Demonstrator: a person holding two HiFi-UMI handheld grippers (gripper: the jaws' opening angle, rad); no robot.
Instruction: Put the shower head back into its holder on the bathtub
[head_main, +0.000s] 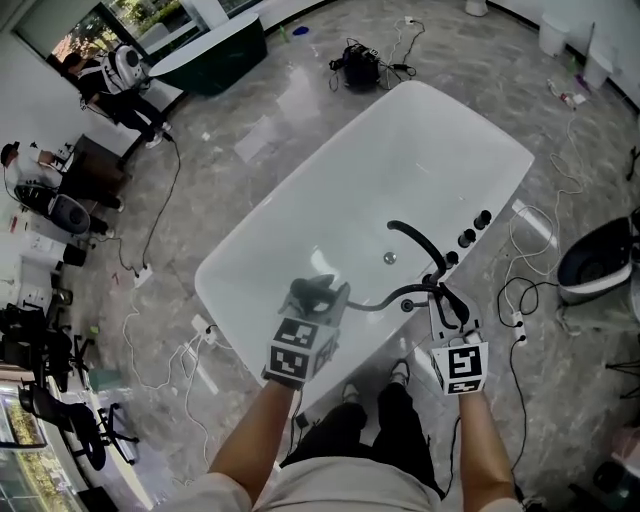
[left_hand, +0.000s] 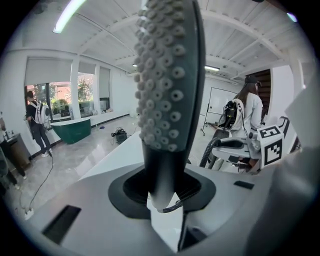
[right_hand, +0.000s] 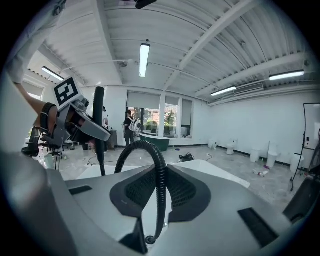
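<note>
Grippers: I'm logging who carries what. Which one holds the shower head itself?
The left gripper: its jaws clamp the shower head by its handle, nozzles upward. The right gripper holds only the black ribbed hose.

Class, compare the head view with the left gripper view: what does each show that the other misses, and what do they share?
Head view only: the drain and knobs of the bathtub. Left gripper view only: the nozzles on the shower head and the ceiling lights. Both: the left gripper clamped on the shower head, and the right gripper on the hose.
</note>
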